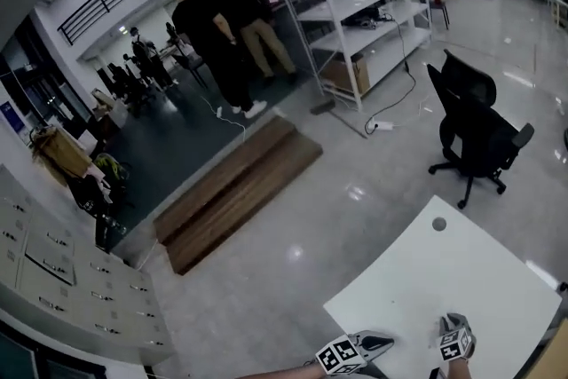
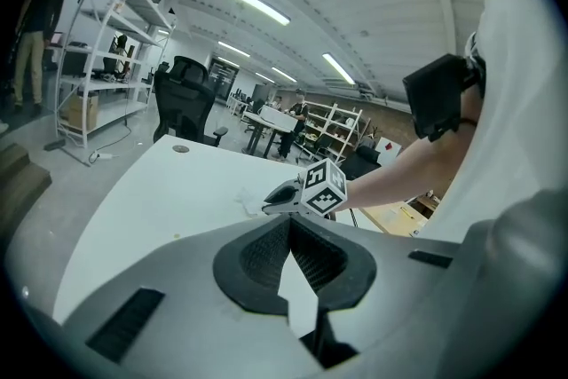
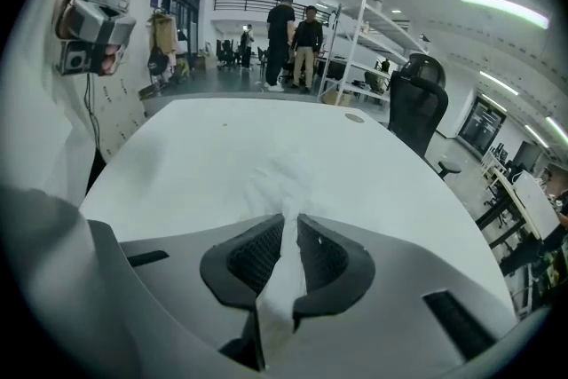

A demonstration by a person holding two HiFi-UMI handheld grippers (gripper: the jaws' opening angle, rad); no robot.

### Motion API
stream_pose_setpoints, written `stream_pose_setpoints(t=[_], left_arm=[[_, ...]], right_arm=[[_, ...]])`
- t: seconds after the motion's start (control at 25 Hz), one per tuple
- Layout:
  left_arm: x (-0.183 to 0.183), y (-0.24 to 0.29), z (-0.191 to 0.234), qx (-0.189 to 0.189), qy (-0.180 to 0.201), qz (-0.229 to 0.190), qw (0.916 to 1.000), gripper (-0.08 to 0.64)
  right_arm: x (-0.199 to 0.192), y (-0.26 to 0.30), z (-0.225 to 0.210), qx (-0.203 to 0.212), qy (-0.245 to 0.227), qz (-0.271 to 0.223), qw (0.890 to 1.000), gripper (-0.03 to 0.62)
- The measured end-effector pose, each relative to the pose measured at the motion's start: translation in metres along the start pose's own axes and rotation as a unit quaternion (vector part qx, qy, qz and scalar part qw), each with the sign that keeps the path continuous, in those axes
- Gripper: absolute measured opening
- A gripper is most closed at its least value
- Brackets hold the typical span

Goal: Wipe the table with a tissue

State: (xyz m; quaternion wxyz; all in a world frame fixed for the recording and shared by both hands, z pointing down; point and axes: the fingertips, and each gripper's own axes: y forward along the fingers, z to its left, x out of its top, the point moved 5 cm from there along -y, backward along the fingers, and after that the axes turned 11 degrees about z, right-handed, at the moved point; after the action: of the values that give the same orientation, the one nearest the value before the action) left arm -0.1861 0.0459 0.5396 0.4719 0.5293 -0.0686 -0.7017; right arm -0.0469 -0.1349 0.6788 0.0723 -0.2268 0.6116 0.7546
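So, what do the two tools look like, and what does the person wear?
The left tool and the right tool have grey bodies and black ribbed pads. Each carries a cube with black-and-white square markers. The person wears a white top.

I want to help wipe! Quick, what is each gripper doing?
Left gripper: closed, nothing in it.
Right gripper: closed on the tissue.

White table (image 1: 479,271) in shot, rounded corners, glossy top. One round grey grommet (image 1: 438,224) is set into it near the far edge. On the near side, a crumpled white tissue (image 3: 282,182) is bunched right at the surface; touching or just above, can't tell.
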Motion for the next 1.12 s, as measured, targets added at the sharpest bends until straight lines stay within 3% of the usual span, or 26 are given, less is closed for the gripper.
stream_pose_setpoints(t=[0.12, 0.32, 0.4, 0.52, 0.6, 0.76, 0.92, 1.12], left_arm=[[0.010, -0.006, 0.021, 0.020, 0.017, -0.005, 0.9996, 0.007], [-0.009, -0.003, 0.009, 0.007, 0.011, 0.003, 0.9999, 0.008], [-0.022, 0.010, 0.021, 0.004, 0.015, -0.001, 0.9999, 0.007], [0.006, -0.005, 0.053, 0.016, 0.034, -0.015, 0.9992, 0.006], [0.024, -0.033, 0.043, 0.016, 0.031, -0.019, 0.9992, 0.007], [0.024, -0.050, -0.011, -0.010, 0.015, -0.007, 0.9998, 0.007], [0.019, -0.043, -0.011, -0.021, 0.012, 0.001, 0.9997, 0.006], [0.028, -0.038, -0.004, -0.027, 0.020, 0.002, 0.9994, 0.007]], right_arm=[[0.015, 0.013, -0.015, -0.018, 0.003, -0.008, 1.000, 0.051], [-0.016, -0.001, -0.019, -0.054, 0.031, 0.014, 0.998, 0.051], [-0.009, 0.016, -0.032, -0.073, 0.017, -0.001, 0.997, 0.051], [0.019, 0.029, -0.048, -0.097, -0.009, -0.019, 0.995, 0.051], [0.017, -0.008, -0.029, -0.094, -0.005, 0.015, 0.995, 0.051], [-0.029, -0.095, 0.023, -0.069, 0.017, 0.088, 0.994, 0.051], [-0.047, -0.106, 0.051, -0.052, 0.029, 0.098, 0.993, 0.051], [-0.034, -0.103, 0.072, -0.054, 0.065, 0.091, 0.992, 0.049]])
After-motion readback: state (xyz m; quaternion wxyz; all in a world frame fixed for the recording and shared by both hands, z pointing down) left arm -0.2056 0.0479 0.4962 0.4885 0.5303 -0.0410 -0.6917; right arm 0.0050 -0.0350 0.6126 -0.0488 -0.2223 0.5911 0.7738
